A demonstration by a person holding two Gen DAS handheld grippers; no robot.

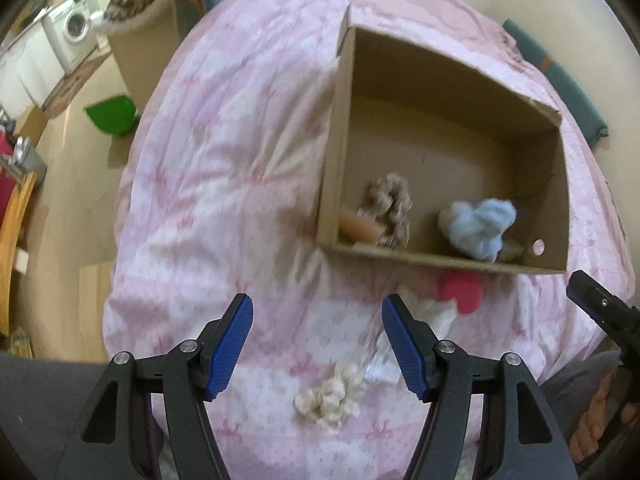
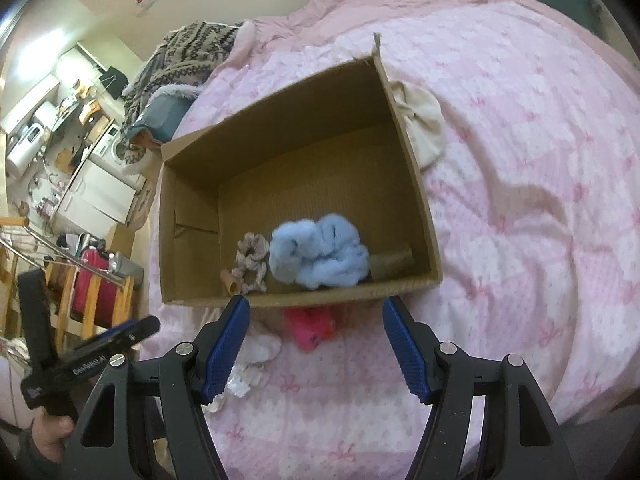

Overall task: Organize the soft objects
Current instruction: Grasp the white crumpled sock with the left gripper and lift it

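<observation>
Both the left claw and right claw hang spread and empty; the fluffy cream scrunchie may slip, or the pink quilt get pinched.

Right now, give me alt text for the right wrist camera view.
An open brown cardboard box on a pink patterned bedspread holds a fluffy light-blue scrunchie and a beige floral scrunchie. The right gripper, open and empty, hovers before it.

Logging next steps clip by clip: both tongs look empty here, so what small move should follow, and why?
Probably lower the open left tongs onto the cream scrunchie lying on the pink bedspread just below them. The cardboard box already holds the blue scrunchie; this one remains outside.
</observation>
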